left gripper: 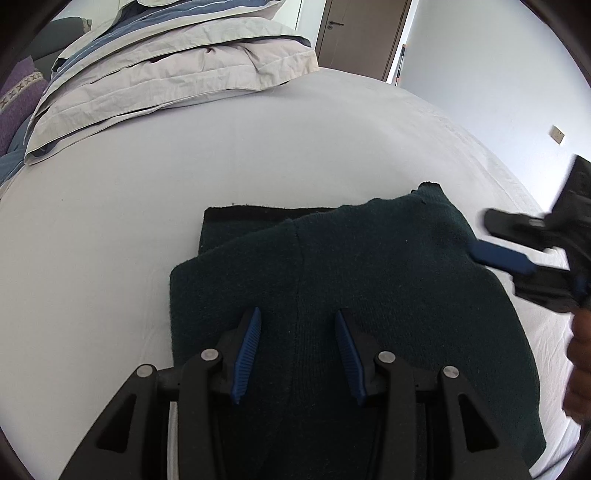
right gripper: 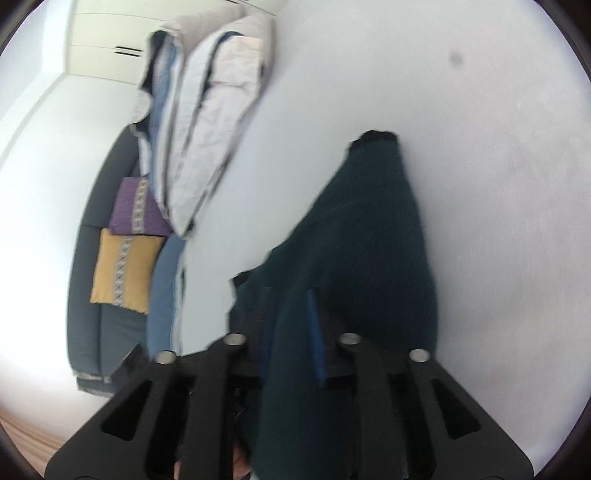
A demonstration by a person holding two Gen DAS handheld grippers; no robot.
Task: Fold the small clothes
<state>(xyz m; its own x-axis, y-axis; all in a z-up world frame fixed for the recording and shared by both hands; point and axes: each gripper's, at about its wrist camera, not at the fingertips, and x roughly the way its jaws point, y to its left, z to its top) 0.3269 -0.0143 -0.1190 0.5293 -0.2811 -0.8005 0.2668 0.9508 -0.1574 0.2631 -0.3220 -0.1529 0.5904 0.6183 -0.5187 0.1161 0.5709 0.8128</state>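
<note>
A dark green knitted garment [left gripper: 369,258] lies folded on the white bed sheet [left gripper: 258,155], with a black hem showing along its far edge. My left gripper [left gripper: 297,314] stands open over the garment's near part, its blue pads [left gripper: 247,354] spread apart with only flat fabric below them. My right gripper [left gripper: 482,234] reaches in from the right at the garment's right edge, blurred. In the right wrist view the garment [right gripper: 369,221] runs up from between the fingers of the right gripper [right gripper: 288,291], and fabric fills the gap beside its blue pad [right gripper: 316,332].
A pile of folded beige and blue bedding [left gripper: 166,74] sits at the far left of the bed. Purple [right gripper: 133,206] and yellow [right gripper: 122,269] cushions lean on a dark grey headboard [right gripper: 85,314]. A brown door [left gripper: 358,33] stands beyond. A person's hand [left gripper: 580,362] shows at the right edge.
</note>
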